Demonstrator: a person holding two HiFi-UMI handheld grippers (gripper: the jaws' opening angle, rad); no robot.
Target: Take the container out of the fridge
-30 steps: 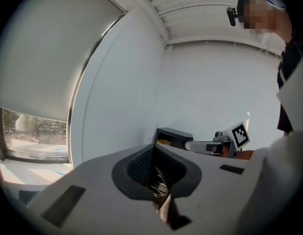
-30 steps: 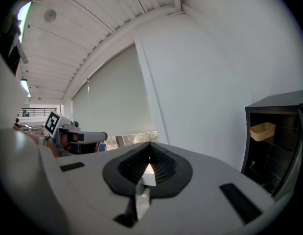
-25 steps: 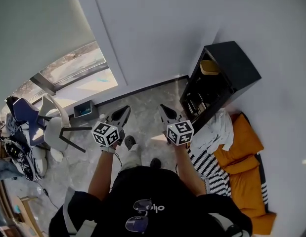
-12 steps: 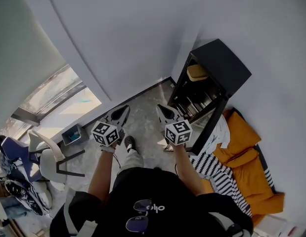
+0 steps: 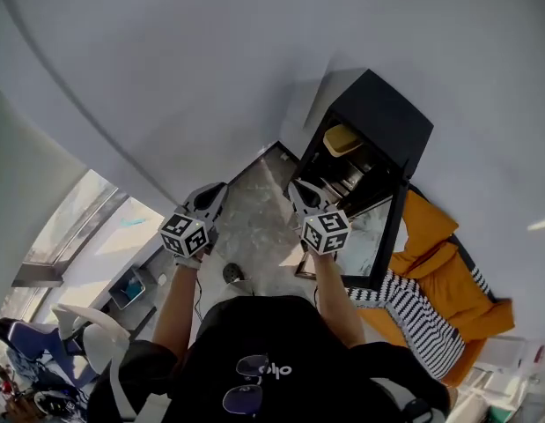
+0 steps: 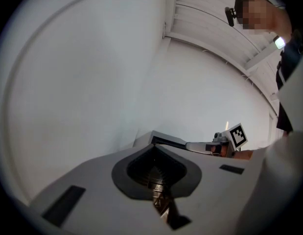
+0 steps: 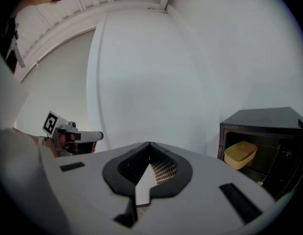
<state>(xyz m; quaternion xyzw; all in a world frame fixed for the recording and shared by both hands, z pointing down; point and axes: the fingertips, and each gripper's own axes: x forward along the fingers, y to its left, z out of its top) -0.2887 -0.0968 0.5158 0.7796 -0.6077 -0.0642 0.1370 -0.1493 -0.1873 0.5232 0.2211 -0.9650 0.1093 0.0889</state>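
A small black fridge (image 5: 382, 117) stands on the floor against the white wall, with its door (image 5: 384, 236) swung open. A yellow container (image 5: 345, 139) sits on its top shelf and also shows in the right gripper view (image 7: 241, 153). My right gripper (image 5: 295, 187) is shut and empty, a short way in front of the fridge opening and apart from it. My left gripper (image 5: 217, 187) hangs level beside it, further left, facing the bare wall, jaws together with nothing between them. Each gripper shows in the other's view: left gripper (image 7: 80, 137), right gripper (image 6: 210, 146).
An orange cushion (image 5: 439, 258) and a striped cloth (image 5: 413, 311) lie on the floor right of the fridge. A white chair (image 5: 87, 342) and a small box (image 5: 131, 285) stand at the lower left by the window (image 5: 69, 245). Marbled floor (image 5: 246, 236) lies ahead.
Both grippers and the view have swung right toward the fridge. The window and chair have slid to the lower left. The open door now shows more fully. Both grippers stay shut.
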